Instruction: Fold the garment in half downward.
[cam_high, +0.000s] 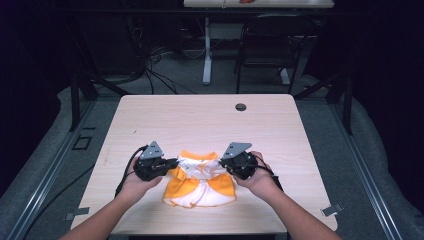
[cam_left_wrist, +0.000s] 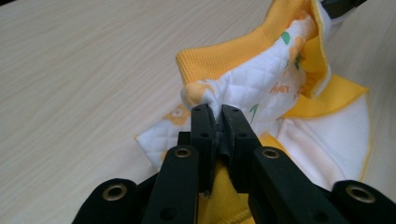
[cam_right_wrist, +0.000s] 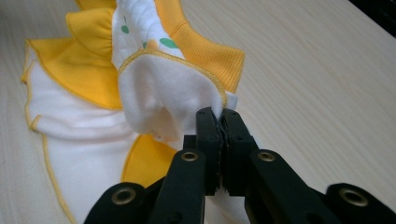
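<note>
- While both my tongs pinch the small yellow-and-white quilted cotton garment (cam_high: 200, 181), the step in hand looks like laying it down flat and spreading it on the pale wooden table (cam_high: 210, 117).
- My left tongs (cam_high: 173, 162) are pressed together on a bunched white quilted corner (cam_left_wrist: 201, 95), just ahead of the tips; the yellow ribbed band (cam_left_wrist: 224, 56) rises beyond them.
- My right tongs (cam_high: 223, 163) are likewise clamped on a fold of white fleece lining with yellow stitching (cam_right_wrist: 173, 88), right at the tips.
- Between the two tongs the upper part of the cloth hangs slack and crumpled, while the lower yellow and white panels rest on the table nearer to me than both tips.
- To do this well, I judge I should draw the tongs apart evenly until the held edge goes taut, keeping both at one height so neither corner twists.
- Lowering should be slow, so the trailing panels smooth out instead of folding under.
- Each grip holds little cloth, so a sharp tug could slip a corner free; a steady pull is safer.
- I would let go only once the edge lies flat on the wood.
</note>
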